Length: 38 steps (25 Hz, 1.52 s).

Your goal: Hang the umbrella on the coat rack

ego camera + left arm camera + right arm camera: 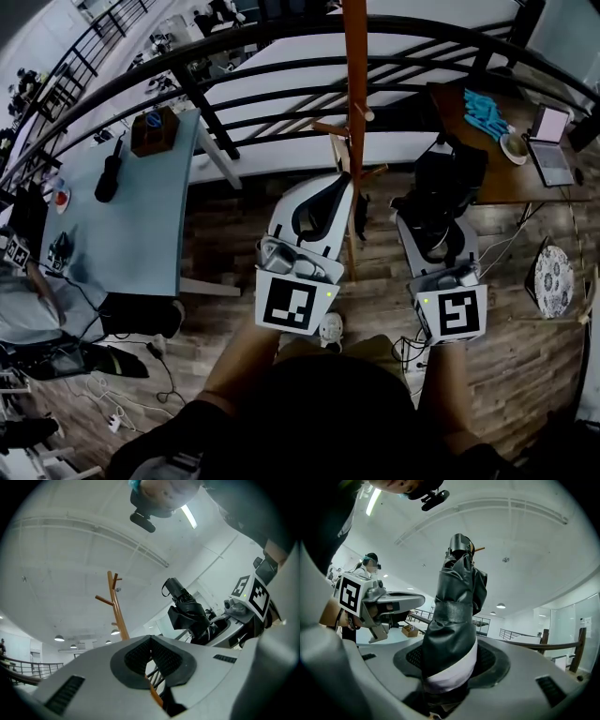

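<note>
Marker cubes: one point(292, 305) on the left tool and one point(455, 314) on the right, both close under the head camera, above the person's forearms.
Right claw point(450, 667): clenched around the lower part of the folded black umbrella point(457, 611), just above its white band; the umbrella points up and away from the jaws.
Left claw point(151, 639): pads pressed together at the tips, nothing between them.
Coat rack point(355, 84): orange pole rising between the two tools in the head view, with short pegs point(330, 128) sticking out sideways.
Umbrella's place: right of the pole, near it but on no peg.
Behind: a black railing point(281, 56) curves across just past the rack.
Left side: pale-blue worktop point(141, 216) carrying a brown box point(155, 131).
Right side: wooden worktop point(469, 103) with a laptop point(551, 145).
Floor point(216, 253): wood planks, with cables point(141, 394) trailing at lower left.
</note>
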Tool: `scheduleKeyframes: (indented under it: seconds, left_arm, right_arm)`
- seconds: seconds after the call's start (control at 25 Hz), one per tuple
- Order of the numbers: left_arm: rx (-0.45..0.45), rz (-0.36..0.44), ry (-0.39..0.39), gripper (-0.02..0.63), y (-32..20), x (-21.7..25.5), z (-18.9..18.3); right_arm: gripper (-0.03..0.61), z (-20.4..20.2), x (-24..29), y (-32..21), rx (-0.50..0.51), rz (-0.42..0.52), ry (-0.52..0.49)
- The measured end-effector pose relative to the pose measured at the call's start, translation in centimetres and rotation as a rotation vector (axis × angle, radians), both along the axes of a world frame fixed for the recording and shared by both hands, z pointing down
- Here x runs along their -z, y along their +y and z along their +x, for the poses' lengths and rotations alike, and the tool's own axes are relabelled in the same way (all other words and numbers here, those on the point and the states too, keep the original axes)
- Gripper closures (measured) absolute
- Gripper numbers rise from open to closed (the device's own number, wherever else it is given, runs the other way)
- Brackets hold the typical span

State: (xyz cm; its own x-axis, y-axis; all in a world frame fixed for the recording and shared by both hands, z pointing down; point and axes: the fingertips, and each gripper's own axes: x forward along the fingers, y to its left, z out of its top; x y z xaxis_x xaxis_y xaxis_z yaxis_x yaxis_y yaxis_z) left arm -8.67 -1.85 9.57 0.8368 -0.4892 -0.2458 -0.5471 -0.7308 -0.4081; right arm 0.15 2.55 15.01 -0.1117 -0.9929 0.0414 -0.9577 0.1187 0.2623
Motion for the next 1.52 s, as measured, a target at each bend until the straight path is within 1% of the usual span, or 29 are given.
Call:
scheduleKeyframes:
  seconds: [0.16, 0.32, 0.52, 0.72, 0.84, 0.96, 1.16, 1.32, 1.52]
  left_arm:
    - [0.003, 0.003, 0.011, 0.603, -1.4, 0.1, 0.2]
    - [-0.003, -0.016, 0.008, 0.603, -2.5, -0.3, 1.1]
    - [0.000, -0.019, -0.009, 0.603, -3.7, -0.8, 2.2]
    - [0.009, -0.047, -0.019, 0.603, -4.6, -2.1, 3.7]
    - [0.033, -0.061, -0.033, 0.603, -5.1, -2.8, 4.9]
    - [0.031, -0.073, -0.029, 0.603, -5.5, -3.3, 6.4]
    - [0.058, -0.091, -0.032, 0.603, -6.4, -4.5, 8.4]
    - [0.083, -0.138, -0.052, 0.603, -7.3, -6.2, 9.6]
    - [0.086, -0.133, -0.086, 0.603, -8.2, -7.8, 11.7]
  right_arm:
    - [0.337, 0.3, -0.3, -1.1, -0.005, -0.010, 0.001]
    - [0.337, 0.7, -0.7, -2.0, 0.002, -0.022, 0.003]
    - [0.337, 1.6, -1.0, -3.3, 0.015, -0.028, -0.001]
    - [0.337, 3.3, -1.3, -5.0, 0.041, -0.040, 0.010]
    - [0.337, 4.3, -1.6, -6.0, 0.070, -0.046, -0.014]
    - [0.337, 5.4, -1.9, -6.9, 0.095, -0.045, -0.042]
    - [0.337, 7.5, -2.5, -8.3, 0.120, -0.024, -0.011]
    - [0.339, 8.7, -4.1, -9.6, 0.152, -0.064, 0.022]
    - [0.339, 10.2, -6.8, -10.7, 0.197, -0.124, 0.004]
